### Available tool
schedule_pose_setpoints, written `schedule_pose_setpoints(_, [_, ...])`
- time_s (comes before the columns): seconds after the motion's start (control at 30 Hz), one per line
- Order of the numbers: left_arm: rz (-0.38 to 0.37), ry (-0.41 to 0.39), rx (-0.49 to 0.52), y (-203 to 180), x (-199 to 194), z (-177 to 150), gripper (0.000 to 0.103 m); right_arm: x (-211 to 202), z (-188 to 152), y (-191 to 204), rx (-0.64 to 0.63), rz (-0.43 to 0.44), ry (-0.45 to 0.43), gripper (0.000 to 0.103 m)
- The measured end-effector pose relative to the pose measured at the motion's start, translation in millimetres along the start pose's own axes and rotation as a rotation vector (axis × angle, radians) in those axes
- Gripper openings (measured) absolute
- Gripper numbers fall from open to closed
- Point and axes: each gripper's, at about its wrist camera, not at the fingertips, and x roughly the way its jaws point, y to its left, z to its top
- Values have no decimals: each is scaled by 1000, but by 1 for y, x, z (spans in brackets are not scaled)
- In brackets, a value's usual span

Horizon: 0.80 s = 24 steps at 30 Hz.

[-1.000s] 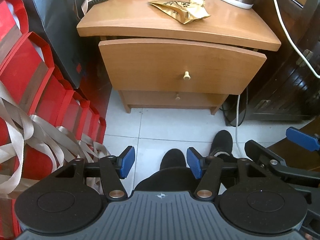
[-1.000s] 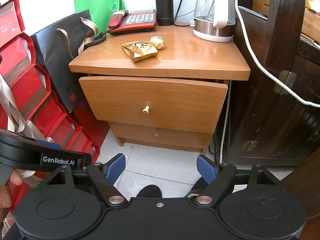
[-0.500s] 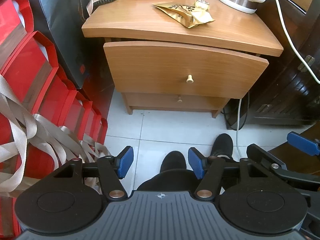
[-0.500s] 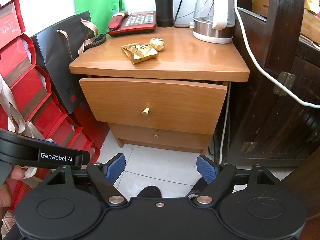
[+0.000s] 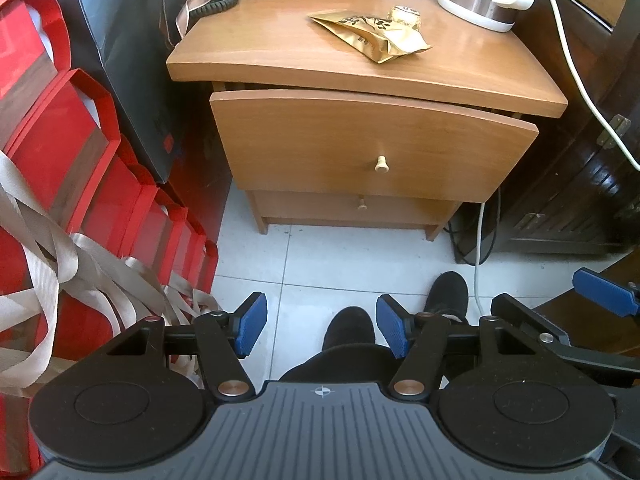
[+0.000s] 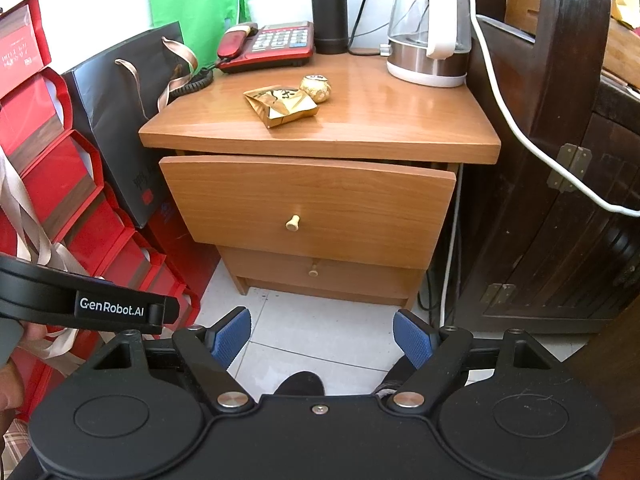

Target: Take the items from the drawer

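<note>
A wooden nightstand has its top drawer (image 5: 372, 140) (image 6: 308, 204) pulled out a little, with a small pale knob (image 5: 382, 165) (image 6: 293, 222). The drawer's inside is hidden. A gold foil packet (image 5: 372, 34) (image 6: 280, 104) and a gold-wrapped ball (image 6: 316, 88) lie on the nightstand top. My left gripper (image 5: 318, 330) is open and empty, low over the floor, well in front of the drawer. My right gripper (image 6: 322, 338) is open and empty, also back from the drawer. The right gripper's blue finger (image 5: 604, 298) shows at the right of the left wrist view.
A lower drawer (image 6: 320, 274) is shut. A red phone (image 6: 268, 46), black flask (image 6: 329, 10) and kettle (image 6: 428, 28) stand at the back of the top. Red gift boxes (image 5: 80, 168) and a black bag (image 6: 128, 120) crowd the left. A dark cabinet (image 6: 560, 200) stands right. The person's feet (image 5: 352, 328) are below.
Both grippers have drifted slightly, so the nightstand sits lower and further right in the left wrist view. Both stay open and empty. The drawer has not moved.
</note>
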Motion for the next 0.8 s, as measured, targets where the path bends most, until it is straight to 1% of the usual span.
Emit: schedule_pose_setpoints(0.8, [0,7,1,0,3,6,64,4,5,1,-2,-4,3,77])
